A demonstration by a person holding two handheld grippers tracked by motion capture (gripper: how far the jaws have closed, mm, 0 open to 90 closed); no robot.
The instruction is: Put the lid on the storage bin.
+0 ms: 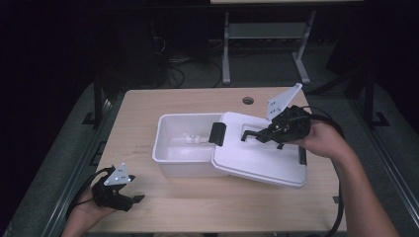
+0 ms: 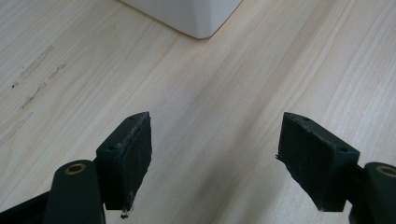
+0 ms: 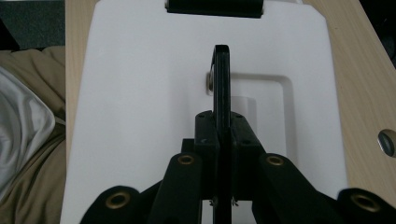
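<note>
Box (image 1: 184, 148): white, plain. Lid (image 1: 257, 158): white, plain, with black handle (image 3: 221, 88) and black clip (image 1: 217, 133). Small item in box (image 1: 193, 138): white. Table (image 1: 207, 207): light wood, fine grain, a few dark scuffs. Left gripper (image 1: 134, 200): black, brass-coloured rivets, grey plate with white dots. Right gripper (image 1: 252, 134): black, brass-coloured rivets, pale grey plate. Cables (image 1: 340, 207): black.

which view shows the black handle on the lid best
The right gripper view: the right gripper is shut on the lid's black handle, seen edge-on and close. The high view shows it small under that gripper. The left gripper view faces the table.
</note>
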